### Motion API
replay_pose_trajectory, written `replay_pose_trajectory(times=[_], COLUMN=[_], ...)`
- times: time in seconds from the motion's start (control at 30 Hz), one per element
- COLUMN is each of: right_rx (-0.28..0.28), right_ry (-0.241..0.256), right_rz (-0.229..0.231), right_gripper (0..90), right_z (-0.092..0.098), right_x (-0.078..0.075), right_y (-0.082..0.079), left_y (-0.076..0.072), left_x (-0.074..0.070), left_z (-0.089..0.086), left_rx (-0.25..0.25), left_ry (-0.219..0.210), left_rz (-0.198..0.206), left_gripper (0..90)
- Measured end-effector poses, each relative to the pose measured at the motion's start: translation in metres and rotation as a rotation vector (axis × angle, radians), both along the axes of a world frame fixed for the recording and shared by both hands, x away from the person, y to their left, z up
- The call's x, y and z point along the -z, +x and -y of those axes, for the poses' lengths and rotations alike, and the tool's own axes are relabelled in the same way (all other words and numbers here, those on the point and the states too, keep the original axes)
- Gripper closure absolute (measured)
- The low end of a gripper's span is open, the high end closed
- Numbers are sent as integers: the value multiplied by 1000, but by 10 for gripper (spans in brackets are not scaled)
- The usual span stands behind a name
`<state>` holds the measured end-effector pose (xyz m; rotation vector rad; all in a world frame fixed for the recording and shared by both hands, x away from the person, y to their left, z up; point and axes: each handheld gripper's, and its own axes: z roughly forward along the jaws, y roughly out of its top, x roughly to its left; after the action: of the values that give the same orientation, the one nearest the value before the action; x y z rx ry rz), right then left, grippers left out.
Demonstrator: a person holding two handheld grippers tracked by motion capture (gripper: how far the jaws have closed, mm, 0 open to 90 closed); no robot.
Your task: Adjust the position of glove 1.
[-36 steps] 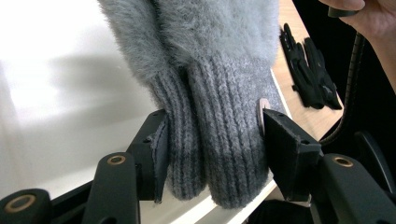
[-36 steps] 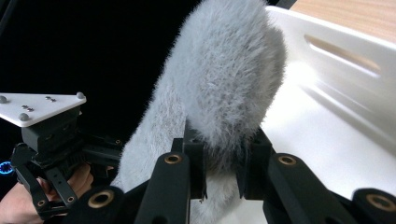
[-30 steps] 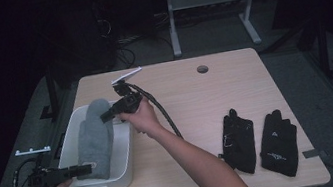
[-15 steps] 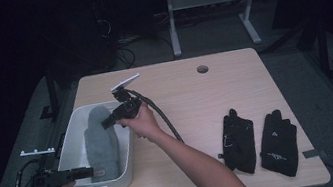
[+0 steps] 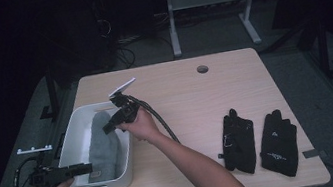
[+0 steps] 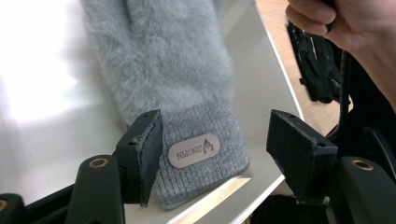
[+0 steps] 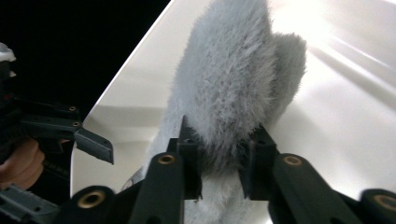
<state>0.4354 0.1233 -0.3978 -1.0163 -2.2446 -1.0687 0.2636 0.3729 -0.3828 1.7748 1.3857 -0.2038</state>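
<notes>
A grey fuzzy glove (image 5: 101, 144) lies lengthwise in a white bin (image 5: 100, 184) at the table's left. My right gripper (image 5: 109, 128) reaches over the bin's right rim and is shut on the glove's fluffy finger end (image 7: 233, 84), its jaws (image 7: 219, 140) pinching the fur. My left gripper (image 5: 86, 168) is at the bin's near left corner, open. Its jaws (image 6: 212, 135) straddle the knitted cuff with a tan label (image 6: 194, 150) without touching it. The left gripper (image 7: 93, 142) also appears at the left of the right gripper view.
Two black gloves (image 5: 238, 140) (image 5: 277, 142) lie flat on the wooden table (image 5: 180, 96) at the right front. The right gripper's cable (image 5: 158, 120) trails along the forearm. A round hole (image 5: 202, 69) sits near the far edge. Dark floor and desk legs lie beyond.
The right gripper has come down and nearer, laying the grey glove from upright to flat in the bin. The left gripper has barely moved.
</notes>
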Motion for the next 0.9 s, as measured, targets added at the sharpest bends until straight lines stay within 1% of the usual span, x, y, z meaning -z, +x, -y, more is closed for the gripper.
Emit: replay_pose_trajectory(times=[0.07,0.1,0.17,0.2,0.23,0.3,0.37,0.43,0.53,0.63,0.7,0.77,0.9], right_rx=[7,15,33,42,55,74,78,82,80,82,76,79,74], right_ry=[-12,-9,-13,-9,6,11,27,24,28,45,51,53,75], right_rz=[16,23,47,65,68,71,74,71,76,80,78,80,81], right_gripper=[663,634,605,602,589,588,587,586,581,573,567,559,538], right_z=[0,1,4,6,10,15,21,25,30,33,35,38,45], right_x=[-2,-4,-7,-8,-10,-14,-17,-20,-23,-26,-29,-30,-36], right_y=[0,0,1,2,4,6,8,8,8,7,5,4,2], left_y=[0,0,-1,-1,-1,-1,0,0,1,1,1,1,0], left_x=[-2,-3,-4,-4,-4,-5,-6,-8,-12,-15,-18,-20,-23], left_z=[0,0,1,2,2,3,4,6,11,12,14,15,21], left_rx=[3,0,-3,-4,-6,2,0,2,0,7,-2,6,17], left_ry=[2,1,-2,1,2,7,2,1,0,4,-2,0,1], left_rz=[9,14,22,22,23,27,35,44,56,65,76,82,94], left_gripper=[357,357,357,356,356,356,356,356,356,354,353,353,350])
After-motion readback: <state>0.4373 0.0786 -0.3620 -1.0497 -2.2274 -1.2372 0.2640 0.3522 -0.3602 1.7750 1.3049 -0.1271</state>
